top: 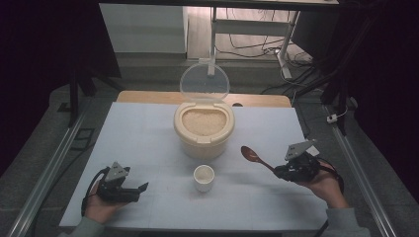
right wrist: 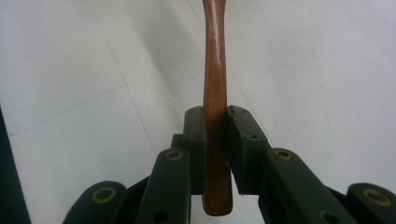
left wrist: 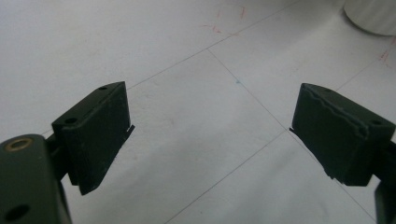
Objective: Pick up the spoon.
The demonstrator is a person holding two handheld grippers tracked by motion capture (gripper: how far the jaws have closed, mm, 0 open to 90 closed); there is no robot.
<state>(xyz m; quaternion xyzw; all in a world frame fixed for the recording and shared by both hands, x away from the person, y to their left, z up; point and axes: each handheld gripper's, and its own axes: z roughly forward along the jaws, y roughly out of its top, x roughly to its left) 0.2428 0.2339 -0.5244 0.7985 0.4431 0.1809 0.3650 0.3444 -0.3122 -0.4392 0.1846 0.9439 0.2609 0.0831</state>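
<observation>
A cream rice bin stands at the table's middle with its clear lid tipped up and rice showing inside. In front of it sits a small white cup. My right gripper is shut on the handle of a brown wooden spoon, whose bowl points up-left toward the bin; in the right gripper view the spoon handle is pinched between both pads. My left gripper rests low at the front left, held by a hand; its jaws stand wide open over bare table, and the left gripper has nothing between its pads.
The table is covered with a white sheet, with a wooden edge showing behind the bin. Metal rails run along both sides. Desk legs and cables lie on the floor beyond the far edge. A white rim shows at the left gripper view's top right.
</observation>
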